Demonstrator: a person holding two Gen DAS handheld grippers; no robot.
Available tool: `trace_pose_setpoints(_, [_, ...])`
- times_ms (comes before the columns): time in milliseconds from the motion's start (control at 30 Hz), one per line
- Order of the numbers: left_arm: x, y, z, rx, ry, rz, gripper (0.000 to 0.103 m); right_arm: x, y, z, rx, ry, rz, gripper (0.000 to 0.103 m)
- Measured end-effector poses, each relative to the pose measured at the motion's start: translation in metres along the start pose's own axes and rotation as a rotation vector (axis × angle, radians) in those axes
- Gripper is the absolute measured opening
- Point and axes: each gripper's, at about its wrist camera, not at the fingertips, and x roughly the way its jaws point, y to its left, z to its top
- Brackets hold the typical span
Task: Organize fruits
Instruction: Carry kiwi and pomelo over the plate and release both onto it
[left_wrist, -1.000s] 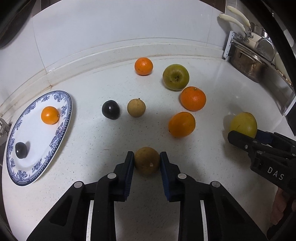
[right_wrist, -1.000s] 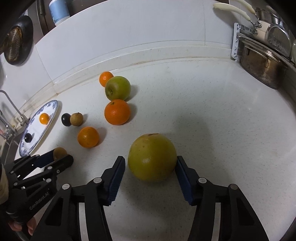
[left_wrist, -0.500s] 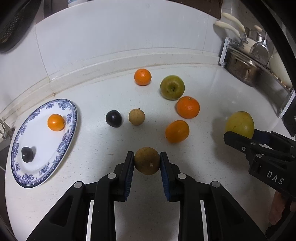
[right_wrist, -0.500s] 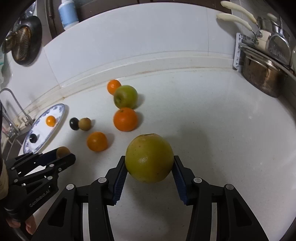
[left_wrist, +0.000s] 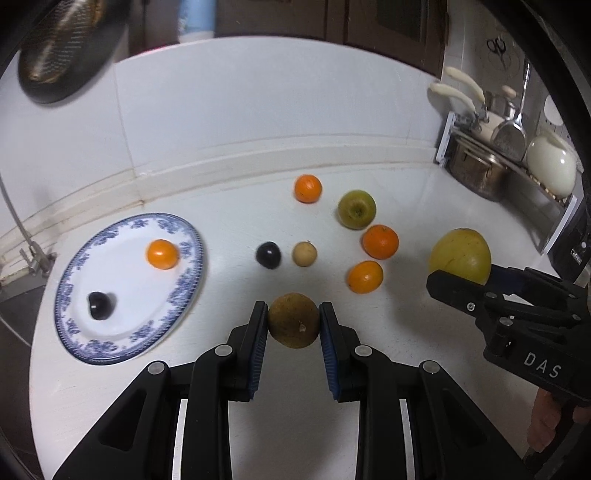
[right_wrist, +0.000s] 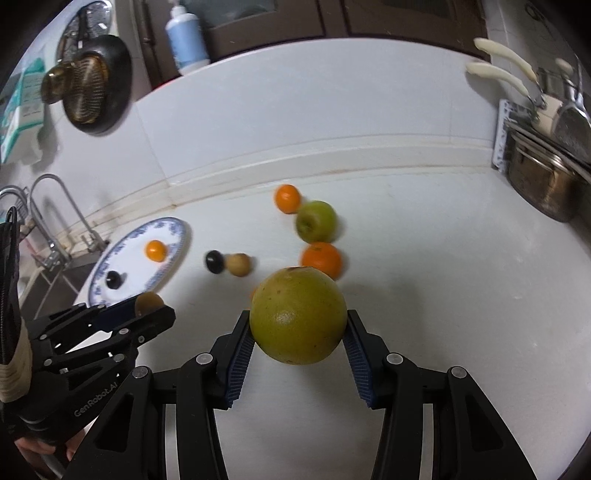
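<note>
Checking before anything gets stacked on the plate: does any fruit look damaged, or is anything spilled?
Nothing spilled. The brown fruit in the left gripper has a small pale nick on its skin; the other fruit looks intact.

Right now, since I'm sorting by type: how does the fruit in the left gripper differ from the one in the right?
The brown fruit in the left gripper is small, dull and russet; the yellow-green fruit in the right gripper is far larger and smoother-skinned. The brown fruit fits between nearly closed jaws; the yellow-green fruit spreads its jaws wide. Both are round, clamped on two sides and off the counter.
</note>
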Motion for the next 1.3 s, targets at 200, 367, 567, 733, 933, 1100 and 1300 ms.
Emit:
trace_pose_setpoints(200, [-0.023,0.022,-0.003,-0.019,-0.037,0.018,0.028,-0.009,0.031,0.003,-0.035,-0.023,0.042,0.049])
trace_pose_setpoints(367, [-0.040,0.042,-0.008,-0.038,-0.066,0.035,0.028,-0.013,0.055,0.005,-0.062,-0.036,0.075,0.049])
trace_pose_setpoints(567, [-0.053,0.067,-0.014,-0.061,-0.079,0.062,0.028,-0.014,0.085,0.005,-0.093,-0.041,0.106,0.049])
trace_pose_setpoints(733, [-0.063,0.091,-0.019,-0.073,-0.088,0.085,0.028,-0.008,0.111,0.005,-0.114,-0.037,0.128,0.049])
trace_pose_setpoints(933, [-0.071,0.117,-0.027,-0.081,-0.091,0.106,0.028,0.002,0.139,0.004,-0.134,-0.024,0.147,0.049])
trace_pose_setpoints(1100, [-0.070,0.139,-0.032,-0.084,-0.080,0.118,0.028,0.013,0.160,0.004,-0.149,-0.009,0.160,0.049])
trace_pose_setpoints(1300, [-0.062,0.163,-0.036,-0.071,-0.064,0.125,0.028,0.030,0.183,0.004,-0.162,0.014,0.165,0.049])
